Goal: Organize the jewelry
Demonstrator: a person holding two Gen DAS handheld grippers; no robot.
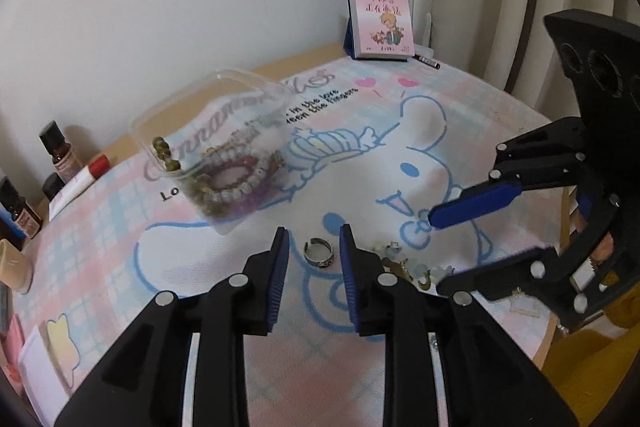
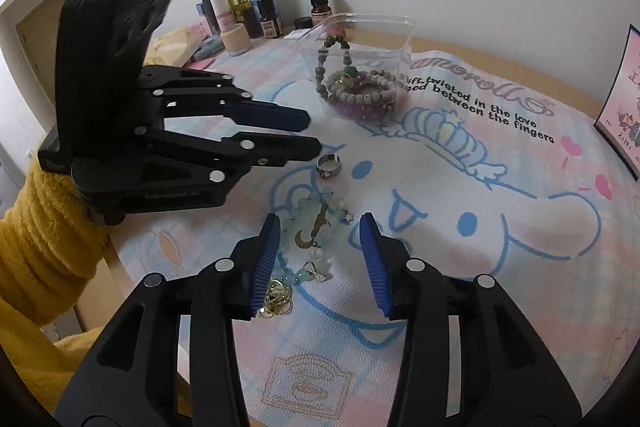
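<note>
Silver and banded, the ring (image 1: pixel 318 253) lies flat on the cartoon-printed mat (image 1: pixel 460 131) in the left wrist view, directly ahead of the left gripper (image 1: pixel 314 267) and in line with the gap between its blue-padded fingers, which stand moderately apart and hold nothing. Just to the right of the ring, partly hidden behind the right finger, lies a pale beaded bracelet (image 1: pixel 404 265) with small charms. The right gripper (image 1: pixel 434 251) comes in from the right edge, its jaws spread wide above that bracelet. Farther back on the mat stands a clear plastic box (image 1: pixel 212 147); inside it are several beaded bracelets heaped together, white, purple and olive beads among them. A pink calendar card (image 1: pixel 382 17) leans near the wall.

From the right wrist view, the right gripper (image 2: pixel 320 259) is wide open and empty, and the pale blue bracelet (image 2: pixel 312 239) lies on the mat (image 2: pixel 500 287) between its fingers, nearer the left one, with a gold-coloured charm cluster (image 2: pixel 277 301) touching that finger's pad. The ring (image 2: pixel 329 166) sits beyond the bracelet, just off the tips of the left gripper (image 2: pixel 314 135), whose fingers are apart. The clear box (image 2: pixel 360 67) stands behind, one olive strand draped up its wall. Cosmetic bottles (image 2: pixel 250 3) line the wall.
</note>
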